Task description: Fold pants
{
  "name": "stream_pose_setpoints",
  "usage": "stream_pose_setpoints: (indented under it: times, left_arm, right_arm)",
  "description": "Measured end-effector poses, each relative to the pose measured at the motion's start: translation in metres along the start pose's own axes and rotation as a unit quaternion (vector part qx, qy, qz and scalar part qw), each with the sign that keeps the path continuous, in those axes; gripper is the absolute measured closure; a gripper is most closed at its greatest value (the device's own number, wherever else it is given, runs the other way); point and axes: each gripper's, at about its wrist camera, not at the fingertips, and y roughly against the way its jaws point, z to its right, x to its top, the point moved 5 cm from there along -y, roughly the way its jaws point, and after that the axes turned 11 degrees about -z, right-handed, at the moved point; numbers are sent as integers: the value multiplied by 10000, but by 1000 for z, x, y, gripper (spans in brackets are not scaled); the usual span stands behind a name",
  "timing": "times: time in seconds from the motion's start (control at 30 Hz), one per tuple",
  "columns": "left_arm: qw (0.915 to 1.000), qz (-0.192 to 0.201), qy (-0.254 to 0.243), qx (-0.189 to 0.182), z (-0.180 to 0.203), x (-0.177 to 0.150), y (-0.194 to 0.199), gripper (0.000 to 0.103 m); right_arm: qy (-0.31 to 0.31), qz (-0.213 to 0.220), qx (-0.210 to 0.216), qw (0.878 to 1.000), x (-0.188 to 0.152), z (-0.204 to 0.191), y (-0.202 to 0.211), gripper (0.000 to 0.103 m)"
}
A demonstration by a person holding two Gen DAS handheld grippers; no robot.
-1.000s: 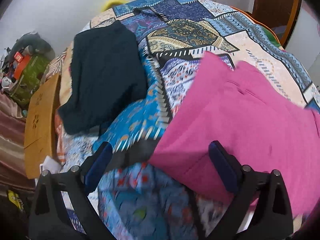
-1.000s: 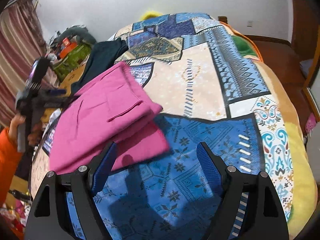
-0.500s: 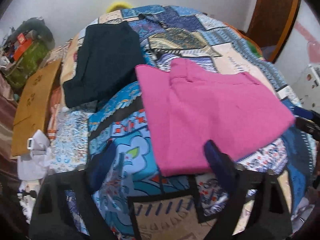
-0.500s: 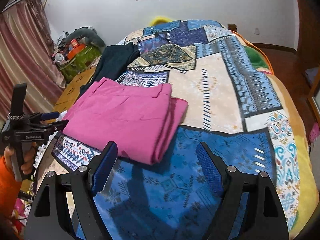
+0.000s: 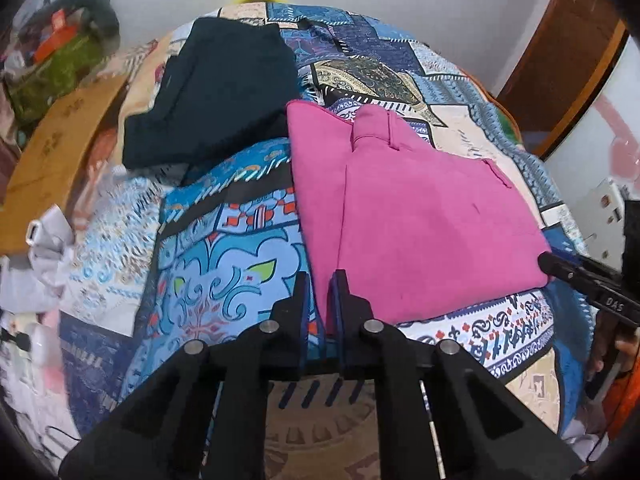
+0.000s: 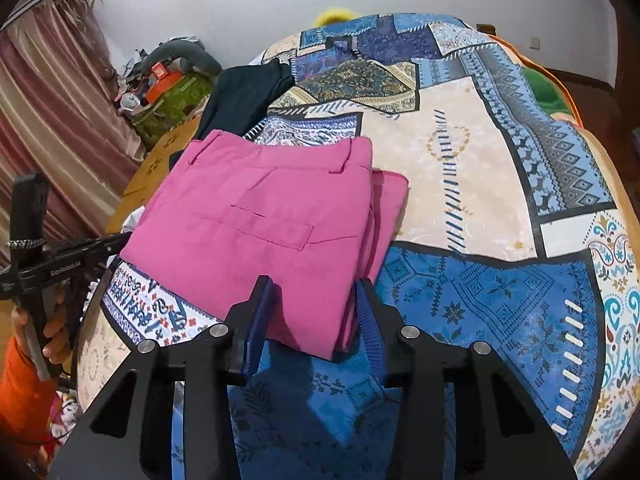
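The pink pants (image 5: 420, 220) lie folded in a flat stack on the patterned bedspread (image 5: 224, 276). They also show in the right wrist view (image 6: 264, 224), waistband at the far edge. My left gripper (image 5: 319, 296) is nearly shut at the near left corner of the stack; a sliver of pink edge sits between its pads, and whether it is pinched I cannot tell. My right gripper (image 6: 312, 316) is partly open, its pads on either side of the near folded corner. The left gripper also appears in the right wrist view (image 6: 80, 252).
A folded dark garment (image 5: 216, 88) lies on the bed beyond the pink stack, also in the right wrist view (image 6: 244, 96). A wooden board (image 5: 60, 152) and clutter stand off the bed's left side. A door (image 5: 560, 60) is at the right.
Both grippers have closed in from wide open: the left to nearly shut, the right to partly open. Both have moved up to the near edge of the folded pink pants.
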Motion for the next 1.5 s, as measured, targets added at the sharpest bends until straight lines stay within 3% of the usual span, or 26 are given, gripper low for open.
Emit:
stream_pose_setpoints:
  times: [0.13, 0.27, 0.43, 0.6, 0.73, 0.9, 1.03, 1.1, 1.2, 1.5]
  left_arm:
    - [9997, -83, -49, 215, -7, 2, 4, 92]
    - [9972, 42, -291, 687, -7, 10, 15, 90]
    - [9936, 483, -653, 790, 10, 30, 39, 60]
    - [9903, 788, -993, 574, 41, 56, 52, 48]
    - [9870, 869, -1267, 476, 65, 75, 50, 29]
    - [9864, 622, -1474, 371, 81, 90, 26, 26]
    - [9874, -14, -1476, 566, 73, 89, -21, 26]
    - [9857, -337, -1476, 738, 64, 82, -43, 24]
    - [9908, -219, -1245, 482, 50, 74, -43, 14]
    - [9961, -230, -810, 274, 15, 55, -28, 14]
  right_arm:
    - [10, -112, 4, 9999, -1, 2, 4, 65]
    - [203, -129, -247, 9994, 6, 0, 16, 64]
    - [515, 184, -337, 9979, 25, -15, 36, 57]
    - [698, 364, -97, 9968, 52, -32, 38, 55]
    - [788, 284, 142, 9964, 69, -44, 26, 55]
    - [954, -105, 139, 9953, 78, -50, -4, 55]
    - [968, -829, 86, 9918, 68, -41, -42, 53]
    - [1003, -689, 106, 9925, 64, -38, -42, 48]
    - [1010, -673, 155, 9925, 57, -32, -37, 43]
    - [656, -569, 74, 9962, 36, -4, -16, 38]
